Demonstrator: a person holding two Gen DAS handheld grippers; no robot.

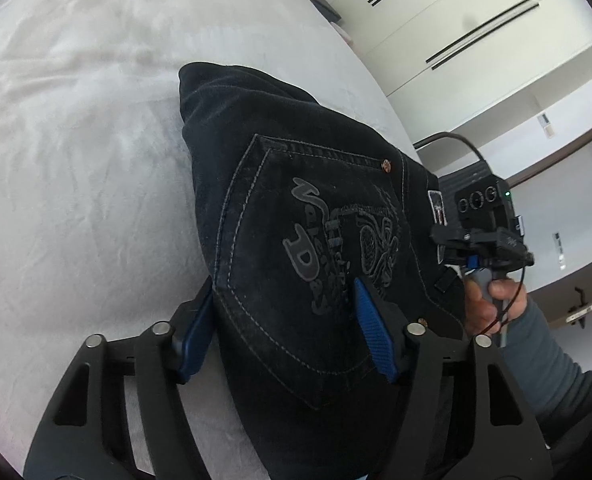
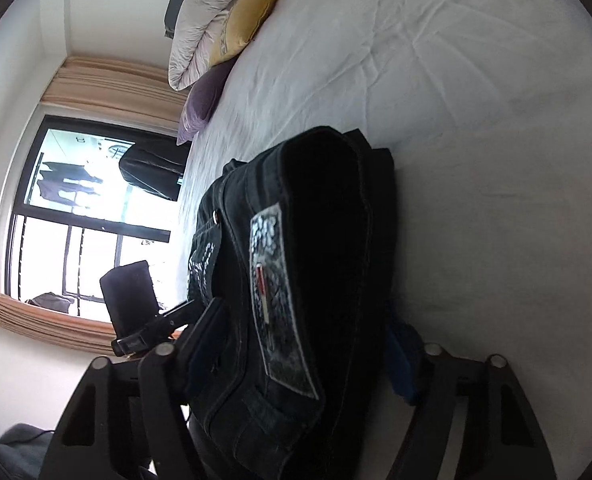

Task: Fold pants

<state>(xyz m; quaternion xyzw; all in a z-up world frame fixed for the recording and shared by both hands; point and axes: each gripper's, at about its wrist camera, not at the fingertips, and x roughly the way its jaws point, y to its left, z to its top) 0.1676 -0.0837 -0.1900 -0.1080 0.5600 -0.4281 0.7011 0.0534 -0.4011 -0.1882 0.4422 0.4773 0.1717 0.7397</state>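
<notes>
Dark folded jeans [image 1: 296, 216] lie on a white bed sheet [image 1: 76, 140], back pocket with a printed logo up. My left gripper [image 1: 284, 320] has its blue-padded fingers [image 1: 369, 332] spread on either side of the folded bundle, one under the left edge and one on top. My right gripper [image 2: 307, 344] straddles the waistband end of the jeans [image 2: 296, 280], near the leather patch [image 2: 276, 300]; its fingers [image 2: 403, 360] sit on either side of the thick fold. The right gripper also shows in the left wrist view [image 1: 479, 236], held by a hand.
Pillows, a yellow cushion [image 2: 248, 20] and a purple cushion [image 2: 204, 100] lie at the bed's head. A window with curtains [image 2: 76, 220] is to the left. White wardrobe doors [image 1: 475, 40] stand beyond the bed's edge.
</notes>
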